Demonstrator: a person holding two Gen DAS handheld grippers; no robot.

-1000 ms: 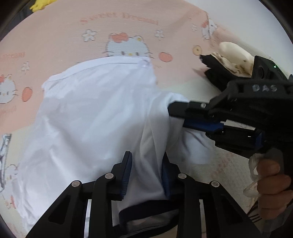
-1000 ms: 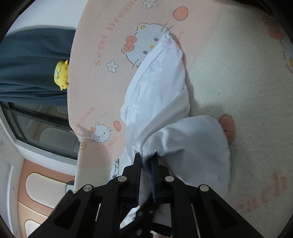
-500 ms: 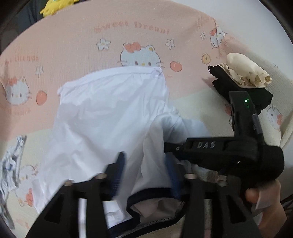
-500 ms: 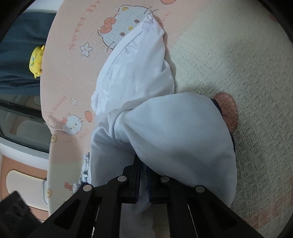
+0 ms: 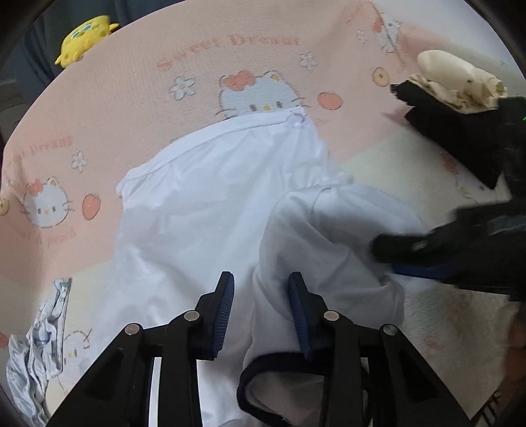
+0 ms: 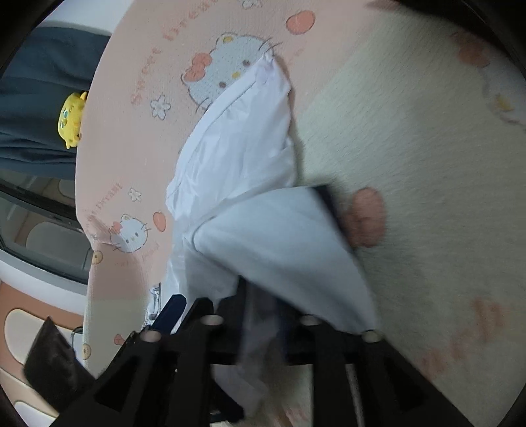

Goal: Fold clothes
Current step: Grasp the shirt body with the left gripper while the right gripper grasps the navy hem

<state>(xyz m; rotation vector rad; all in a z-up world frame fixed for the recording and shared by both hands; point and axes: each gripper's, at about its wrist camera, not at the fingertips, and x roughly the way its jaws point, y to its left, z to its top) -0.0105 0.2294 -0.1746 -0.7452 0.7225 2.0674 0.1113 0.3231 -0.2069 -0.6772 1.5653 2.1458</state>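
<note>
Lying on the pink cartoon-cat blanket [image 5: 138,98], the white T-shirt [image 5: 210,210] runs long away from both tongs. Left tongs [image 5: 261,305] closing, a fabric fold between, pads not pressing; right tongs [image 6: 263,323] just sprang apart, sleeve cloth loose between.

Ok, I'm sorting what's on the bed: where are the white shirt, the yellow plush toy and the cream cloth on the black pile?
white shirt [image 5: 203,210], left wrist view, on its flat middle panel.
yellow plush toy [image 5: 86,32], left wrist view, on its face.
cream cloth [image 5: 457,78], left wrist view, on its rolled top.
</note>
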